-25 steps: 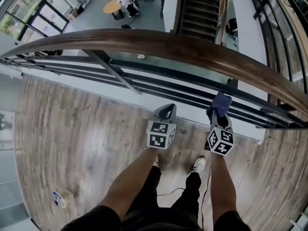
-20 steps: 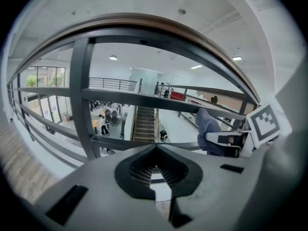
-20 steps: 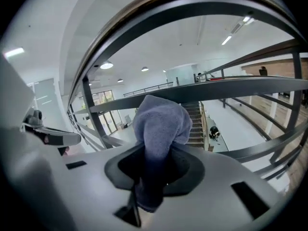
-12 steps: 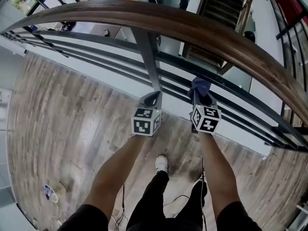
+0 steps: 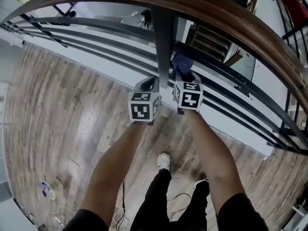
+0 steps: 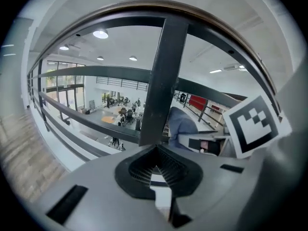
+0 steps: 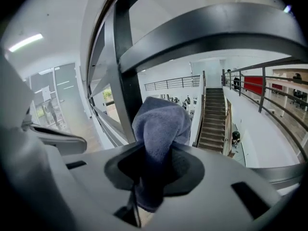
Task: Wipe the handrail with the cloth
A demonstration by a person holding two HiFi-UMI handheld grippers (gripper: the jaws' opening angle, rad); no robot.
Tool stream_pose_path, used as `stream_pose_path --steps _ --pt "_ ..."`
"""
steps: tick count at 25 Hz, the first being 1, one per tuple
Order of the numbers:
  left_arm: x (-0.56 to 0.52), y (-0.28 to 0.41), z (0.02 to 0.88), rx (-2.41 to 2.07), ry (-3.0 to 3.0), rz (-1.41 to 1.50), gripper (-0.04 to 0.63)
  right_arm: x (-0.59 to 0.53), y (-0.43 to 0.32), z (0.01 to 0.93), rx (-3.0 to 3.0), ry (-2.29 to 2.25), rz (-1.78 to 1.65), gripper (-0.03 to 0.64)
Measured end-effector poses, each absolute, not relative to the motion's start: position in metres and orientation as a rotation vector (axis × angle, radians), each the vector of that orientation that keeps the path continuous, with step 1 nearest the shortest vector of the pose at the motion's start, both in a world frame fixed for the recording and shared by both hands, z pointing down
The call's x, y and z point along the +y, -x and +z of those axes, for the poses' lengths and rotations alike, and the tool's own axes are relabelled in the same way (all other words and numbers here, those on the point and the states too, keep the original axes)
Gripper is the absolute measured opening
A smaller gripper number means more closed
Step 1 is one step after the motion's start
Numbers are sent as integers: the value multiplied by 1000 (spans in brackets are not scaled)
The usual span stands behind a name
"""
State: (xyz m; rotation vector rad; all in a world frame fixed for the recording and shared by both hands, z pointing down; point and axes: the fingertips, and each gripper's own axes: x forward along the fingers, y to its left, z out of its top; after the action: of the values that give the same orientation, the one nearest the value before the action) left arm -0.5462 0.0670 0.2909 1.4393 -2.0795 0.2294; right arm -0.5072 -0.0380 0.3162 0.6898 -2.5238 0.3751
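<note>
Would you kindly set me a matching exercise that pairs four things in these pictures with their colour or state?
Things:
1. cloth
2. handrail
3. left tongs
4. post

Descriptions:
A. dark metal, upright
B. shut, holding nothing
C. blue, gripped by the right tongs
D. brown wood, curved

Pairs: 1-C; 2-D; 3-B; 4-A

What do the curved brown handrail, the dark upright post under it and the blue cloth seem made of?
Curved brown handrail: likely varnished wood; grain streaks, soft gloss.
Dark upright post: probably painted metal; flat, smooth, matte.
Blue cloth: soft towelling, perhaps microfibre; fuzzy nap, limp folds.
</note>
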Motion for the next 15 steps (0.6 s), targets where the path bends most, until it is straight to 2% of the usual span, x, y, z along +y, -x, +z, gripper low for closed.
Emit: stream_pose_path --steps 8,15 --pt "60 551 285 -2099 -1487 251 2 -41 526 324 -2444 -729 333 94" --pt "51 552 293 -2082 -1481 233 2 -50 512 336 -2460 -723 297 92"
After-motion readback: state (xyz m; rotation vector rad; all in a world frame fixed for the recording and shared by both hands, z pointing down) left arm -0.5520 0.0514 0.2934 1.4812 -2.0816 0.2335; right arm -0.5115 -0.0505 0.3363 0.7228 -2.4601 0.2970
